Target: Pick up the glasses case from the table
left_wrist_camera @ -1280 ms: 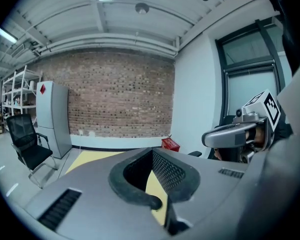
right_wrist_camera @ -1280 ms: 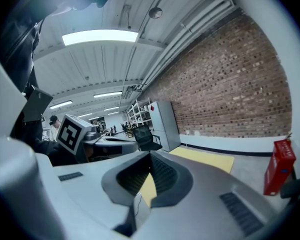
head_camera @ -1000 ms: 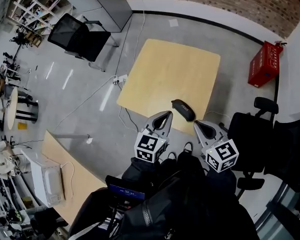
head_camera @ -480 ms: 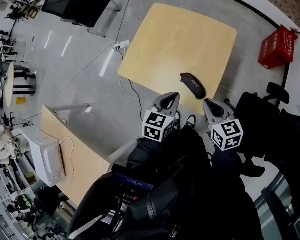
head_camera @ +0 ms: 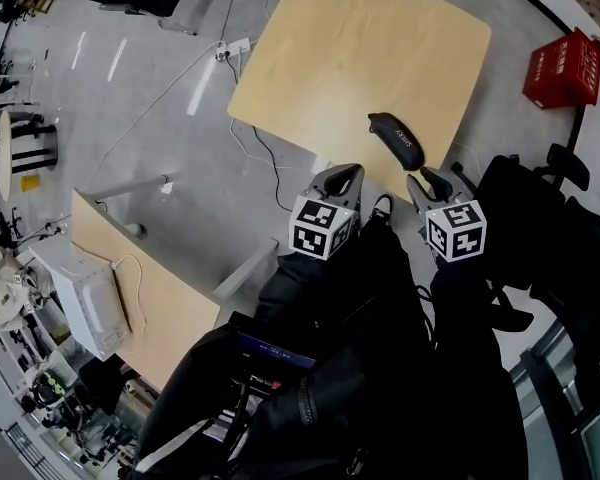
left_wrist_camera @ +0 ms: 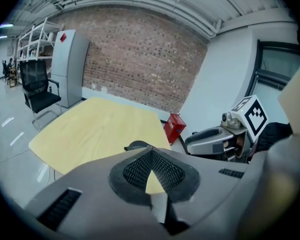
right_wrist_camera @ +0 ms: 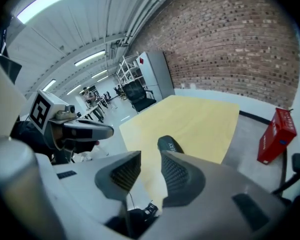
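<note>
Grey floor carries a pale wooden table; black glasses case lies untouched by its near edge, towards the right corner; left gripper clenched, empty; right gripper jaws opening, nothing between them.

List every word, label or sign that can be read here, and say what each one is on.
"ERY": white print on the glasses case; only these letters can be made out.
Red crate: any print is too blurred to read.
Red label on the grey cabinet: too small to read.
</note>
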Available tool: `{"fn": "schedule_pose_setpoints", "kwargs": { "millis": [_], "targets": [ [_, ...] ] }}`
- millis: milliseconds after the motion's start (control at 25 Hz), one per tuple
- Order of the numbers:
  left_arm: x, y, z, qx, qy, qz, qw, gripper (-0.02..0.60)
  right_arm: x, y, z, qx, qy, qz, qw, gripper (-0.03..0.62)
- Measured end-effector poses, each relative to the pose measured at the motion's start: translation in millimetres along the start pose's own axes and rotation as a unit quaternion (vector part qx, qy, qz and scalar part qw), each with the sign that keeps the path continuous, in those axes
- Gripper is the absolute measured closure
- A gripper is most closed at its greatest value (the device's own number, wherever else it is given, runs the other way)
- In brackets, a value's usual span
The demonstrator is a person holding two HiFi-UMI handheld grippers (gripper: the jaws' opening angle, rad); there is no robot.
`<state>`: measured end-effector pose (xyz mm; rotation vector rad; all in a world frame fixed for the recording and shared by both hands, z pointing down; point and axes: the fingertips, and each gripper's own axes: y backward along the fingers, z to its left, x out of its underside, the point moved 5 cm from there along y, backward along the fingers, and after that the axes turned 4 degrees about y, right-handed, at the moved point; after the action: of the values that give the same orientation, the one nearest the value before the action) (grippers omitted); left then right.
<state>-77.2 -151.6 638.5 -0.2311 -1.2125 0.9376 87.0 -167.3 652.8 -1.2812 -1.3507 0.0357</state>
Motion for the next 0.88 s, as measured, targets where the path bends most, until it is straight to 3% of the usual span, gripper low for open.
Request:
{"fn": "schedule_pose_setpoints", "kwargs": {
  "millis": [160, 240, 400, 880],
  "targets": [
    [10.0, -5.4, 10.7, 0.003, 0.015, 0.008, 0.9999, 0.581, 7.6, -22.8, -7.6, 0.01, 0.018, 0.03, 0.999, 0.434],
    [12.6, -9.4, 17.1, 0.004, 0.018, 0.012, 0.9997, 0.581, 10.0, -35.8, -15.7, 0.023, 0.031, 0.046, 0.998, 0.37],
    [17.0, -15.7, 26.7, 0.007, 0.03, 0.017, 0.9994, 0.581, 17.0, -61.7, -32.0, 0.04, 0.061, 0.091, 0.993, 0.306],
    [24.8, -18.4, 55.5, 0.004, 0.054, 0.027, 0.9982, 0.581, 33.5, -118.8, -51.2, 0.04, 0.116, 0.192, 0.974, 0.261]
  ]
}}
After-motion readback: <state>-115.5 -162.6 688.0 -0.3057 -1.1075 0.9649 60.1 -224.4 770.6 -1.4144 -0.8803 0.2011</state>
